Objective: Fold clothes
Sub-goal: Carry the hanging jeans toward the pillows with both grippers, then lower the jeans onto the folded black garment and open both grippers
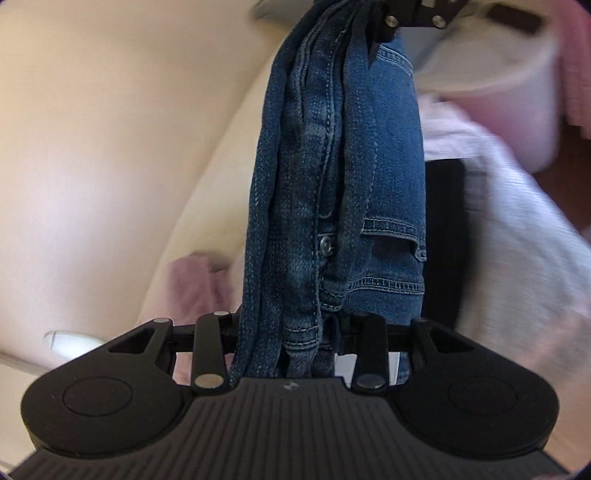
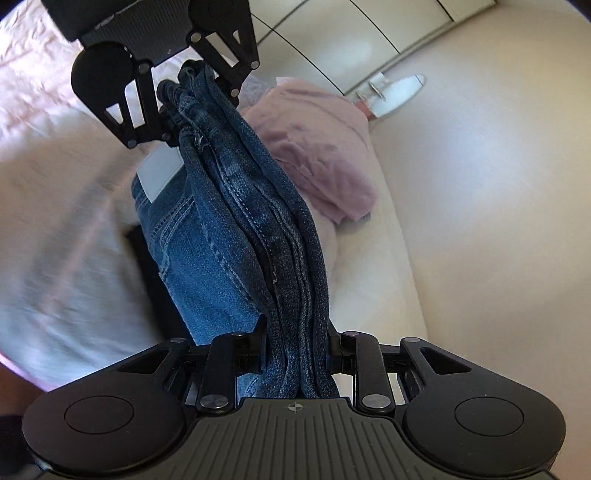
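Bunched folds of blue denim jeans (image 1: pixel 332 192) fill the near centre of the left wrist view, gathered between the fingers of the left black two-finger gripper (image 1: pixel 288 343), whose jaws are pressed in on the thick wad of cloth. From there the denim stretches as a taut band to the far top edge, where the right black gripper (image 1: pixel 388 33) clamps its other end. A metal rivet (image 1: pixel 325 243) and a stitched pocket edge show on the right side of the band.

From the right wrist view the same jeans (image 2: pixel 236 236) run from the right gripper (image 2: pixel 299 354), its jaws closed tight on the bundled fabric, up and to the far left, where the left gripper (image 2: pixel 184 107) pinches the opposite end. A white rectangular label patch (image 2: pixel 160 171) sits on the denim just below that far grip. The jeans hang in the air between the two tools, above a cream-coloured bed sheet (image 2: pixel 369 266).

On the sheet to the right of the denim lies a crumpled pale pink garment (image 2: pixel 321 147). Left of the denim is a blurred white cloth (image 2: pixel 62 236), and a dark flat shape (image 2: pixel 147 258) shows under the jeans; what it is cannot be told. Beyond the bed, the pale glossy floor (image 2: pixel 480 184) spreads to the far right.
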